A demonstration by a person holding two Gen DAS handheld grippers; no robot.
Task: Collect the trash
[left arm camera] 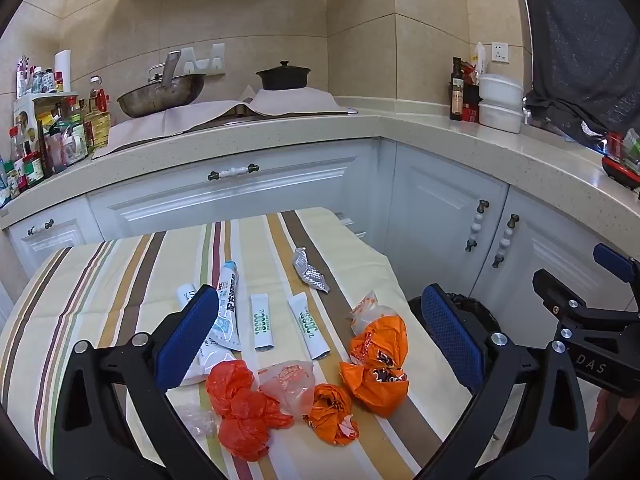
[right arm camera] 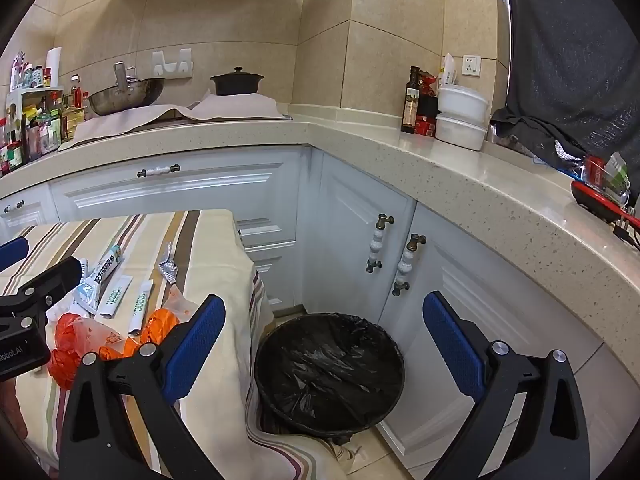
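Note:
Trash lies on a striped tablecloth (left arm camera: 100, 280): crumpled red bags (left arm camera: 236, 408), orange bags (left arm camera: 378, 364), a clear plastic bag (left arm camera: 290, 384), two white sachets (left arm camera: 262, 326), a blue-white tube (left arm camera: 226, 304) and a foil blister pack (left arm camera: 310, 272). My left gripper (left arm camera: 316, 338) hovers open above this pile with nothing between its blue pads. To the right of the table, on the floor, stands a bin with a black liner (right arm camera: 330, 372). My right gripper (right arm camera: 324, 346) hangs open over the bin, empty. The same trash (right arm camera: 116, 320) shows at the left of the right wrist view.
White cabinets (right arm camera: 352, 240) with knob handles close in behind the table and bin. The beige counter (left arm camera: 280, 136) carries a wok (left arm camera: 160, 96), a black pot (left arm camera: 283, 76), many bottles (left arm camera: 52, 136) and white containers (right arm camera: 460, 120). A dark cloth (right arm camera: 568, 80) hangs at the right.

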